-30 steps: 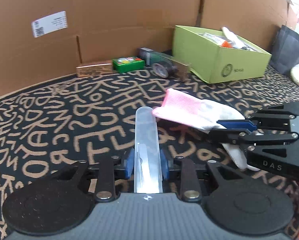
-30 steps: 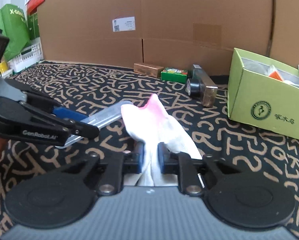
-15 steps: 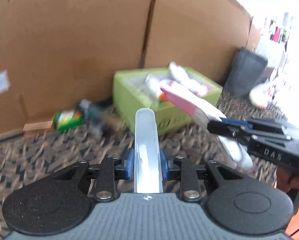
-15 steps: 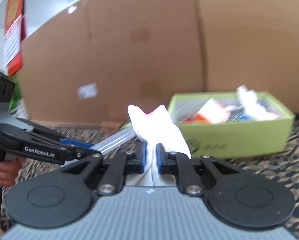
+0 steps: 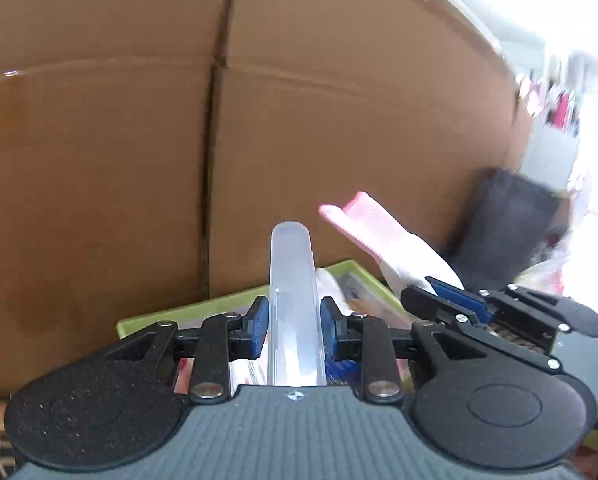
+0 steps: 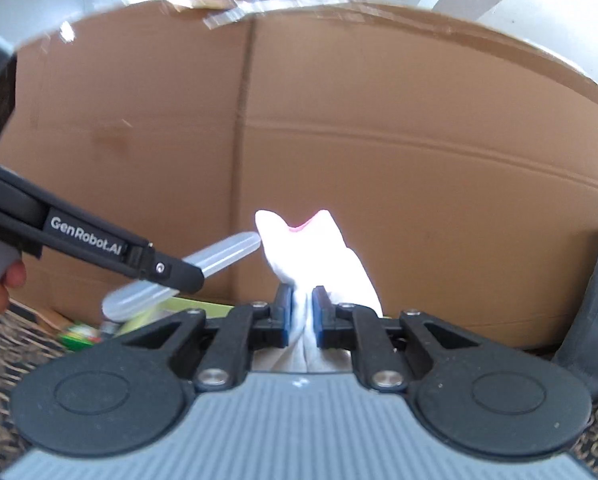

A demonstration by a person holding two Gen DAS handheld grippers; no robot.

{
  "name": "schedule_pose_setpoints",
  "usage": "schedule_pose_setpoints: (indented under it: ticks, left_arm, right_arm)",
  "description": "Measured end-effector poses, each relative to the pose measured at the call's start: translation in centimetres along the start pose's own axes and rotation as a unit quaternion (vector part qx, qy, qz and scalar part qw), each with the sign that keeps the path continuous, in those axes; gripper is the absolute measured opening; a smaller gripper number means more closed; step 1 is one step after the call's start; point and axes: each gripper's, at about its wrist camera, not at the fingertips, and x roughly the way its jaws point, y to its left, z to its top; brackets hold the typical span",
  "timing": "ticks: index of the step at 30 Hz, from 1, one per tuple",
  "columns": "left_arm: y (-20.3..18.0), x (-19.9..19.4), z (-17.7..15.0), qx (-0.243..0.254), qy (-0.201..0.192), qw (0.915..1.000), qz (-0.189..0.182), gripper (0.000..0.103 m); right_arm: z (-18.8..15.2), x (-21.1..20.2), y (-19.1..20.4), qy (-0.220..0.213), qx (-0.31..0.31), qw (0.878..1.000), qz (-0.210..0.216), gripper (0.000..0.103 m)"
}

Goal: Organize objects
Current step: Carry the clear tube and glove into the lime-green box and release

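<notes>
Left gripper [image 5: 293, 326] clamped on clear plastic case [image 5: 293, 280], right gripper [image 6: 300, 312] on white sock [image 6: 315, 256] (pink cuff), above green box [image 5: 227, 306].

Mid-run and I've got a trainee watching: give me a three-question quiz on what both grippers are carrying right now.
1. True or false: the left gripper is shut on a clear plastic case.
2. What does the right gripper hold? A) a green carton B) a white-and-pink sock C) nothing
3. Fill in: in the left wrist view, the container showing just beyond the left gripper is the ____ box.

Key: 1 true; 2 B; 3 green
</notes>
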Motion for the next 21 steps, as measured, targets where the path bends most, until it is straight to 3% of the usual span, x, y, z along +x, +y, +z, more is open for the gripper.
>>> schedule_pose_setpoints:
  ticks: [4,9,12,13,14,15,16,18,20,21]
  left_arm:
    - [-0.4,4.3,-0.5,-0.013,0.034,0.9993,-0.010,0.029]
    - [-0.2,8.2,-2.0,-0.010,0.064,0.9978,0.011,0.029]
    - [-0.5,8.7,-2.9,0.000,0.065,0.9978,0.018,0.031]
    - [-0.4,8.5,-3.1,-0.004,0.063,0.9979,0.015,0.043]
    - [-0.3,8.1,-3.2,-0.012,0.063,0.9979,0.012,0.056]
    - [-0.1,7.6,-3.3,-0.023,0.054,0.9982,0.008,0.072]
    - [0.1,6.7,-3.2,-0.033,0.037,0.9988,0.006,0.082]
    - [0.2,4.8,-3.2,-0.040,0.008,0.9992,-0.001,0.087]
    - [0.1,2.9,-3.3,-0.040,-0.003,0.9992,-0.009,0.090]
    - [0.2,1.8,-3.7,-0.043,-0.008,0.9990,-0.010,0.093]
  right_arm:
    - [-1.4,4.0,-1.8,0.037,0.027,0.999,0.005,0.011]
    - [-3.3,8.7,-1.9,0.130,0.021,0.991,0.024,0.011]
    - [-3.6,9.6,-1.5,0.136,0.000,0.991,0.015,0.015]
    - [-3.5,9.6,-1.4,0.139,0.001,0.990,0.017,0.022]
    - [-3.5,9.4,-1.4,0.140,0.002,0.990,0.021,0.045]
    - [-3.4,9.0,-1.3,0.132,0.002,0.991,0.014,0.059]
    - [-3.4,8.4,-1.2,0.123,-0.004,0.992,0.001,0.065]
    - [-3.3,6.8,-1.0,0.104,-0.017,0.994,-0.011,0.069]
    - [-3.3,4.6,-0.7,0.079,-0.018,0.997,-0.017,0.088]
    - [-3.3,3.6,-0.5,0.065,-0.019,0.998,-0.019,0.092]
